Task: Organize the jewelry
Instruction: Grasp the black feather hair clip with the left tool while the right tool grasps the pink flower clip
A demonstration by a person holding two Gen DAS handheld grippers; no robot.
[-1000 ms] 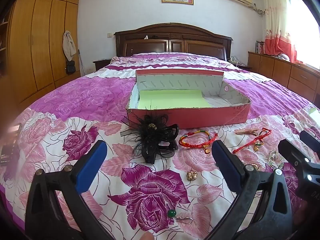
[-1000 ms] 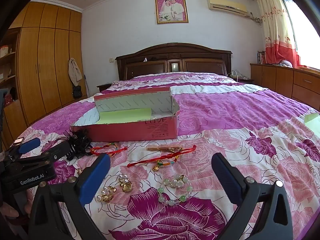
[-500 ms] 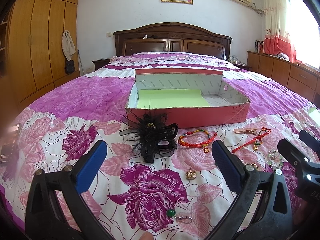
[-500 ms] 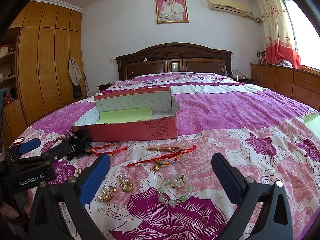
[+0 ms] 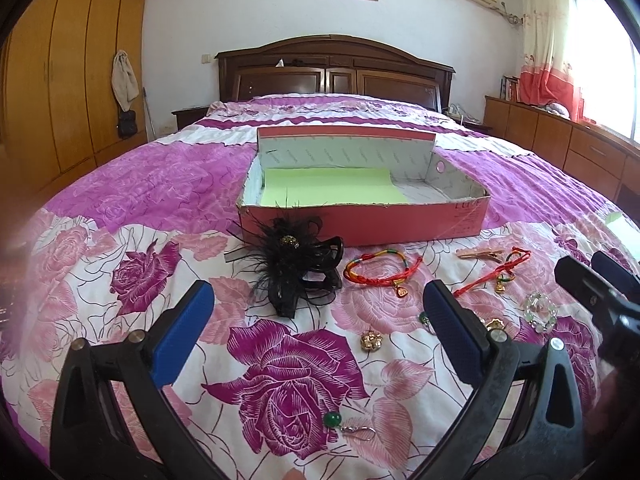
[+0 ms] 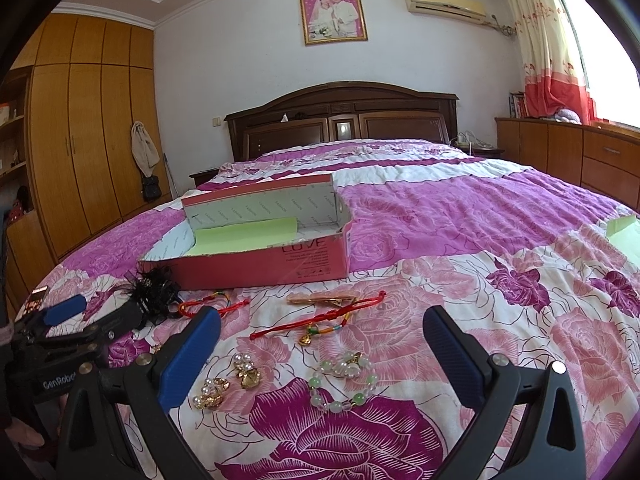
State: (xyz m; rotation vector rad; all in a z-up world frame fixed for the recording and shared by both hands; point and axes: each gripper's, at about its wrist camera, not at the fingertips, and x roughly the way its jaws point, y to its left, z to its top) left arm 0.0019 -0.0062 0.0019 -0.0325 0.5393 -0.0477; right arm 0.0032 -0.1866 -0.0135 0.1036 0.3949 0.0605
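Note:
An open pink box with a green sheet inside stands on the floral bedspread. In front of it lie a black feather hair clip, a red braided bracelet, a gold clip, a red cord charm, a green bead bracelet, pearl earrings, a gold flower piece and a green bead earring. My left gripper is open, empty, just short of the hair clip. My right gripper is open, empty, over the bead bracelet.
The bed runs back to a dark wooden headboard. A wooden wardrobe stands on the left and low drawers on the right under the window. A green sheet lies at the bed's right edge. A phone lies at the left.
The left gripper has moved slightly forward toward the hair clip and box. The right gripper has hardly moved. Nothing was taken hold of.

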